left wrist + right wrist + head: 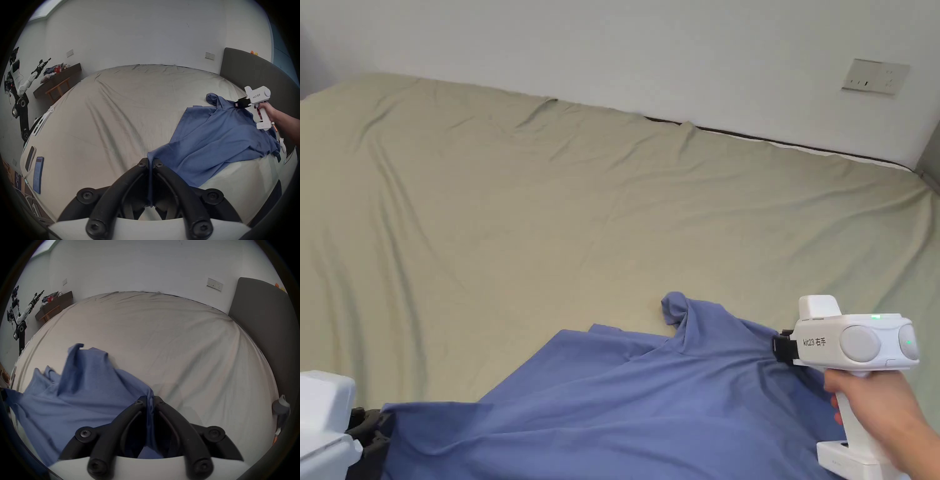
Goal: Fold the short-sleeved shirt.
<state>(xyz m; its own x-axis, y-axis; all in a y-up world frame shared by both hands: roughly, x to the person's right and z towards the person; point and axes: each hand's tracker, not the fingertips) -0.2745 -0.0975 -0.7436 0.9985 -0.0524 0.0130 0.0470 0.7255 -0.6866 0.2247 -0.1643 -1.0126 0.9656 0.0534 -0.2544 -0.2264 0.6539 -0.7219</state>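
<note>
A blue short-sleeved shirt [625, 400] lies crumpled at the near edge of a bed, stretched between both grippers. My right gripper [780, 347], held by a hand at the lower right, is shut on a pinch of the shirt's far right part; its black jaws [150, 400] show blue cloth pressed between them. My left gripper [369, 431] sits at the lower left corner, shut on the shirt's left edge; a thin fold of cloth runs between its jaws [150, 162]. In the left gripper view the shirt [219, 134] spreads toward the right gripper [237, 104].
The bed's beige sheet [550, 206] stretches wide and wrinkled beyond the shirt. A white wall with a socket plate [875, 76] backs it. A dark headboard [259, 73] stands to the right. Two phones [38, 173] lie at the bed's left edge; a robot [17, 84] and desk stand beyond.
</note>
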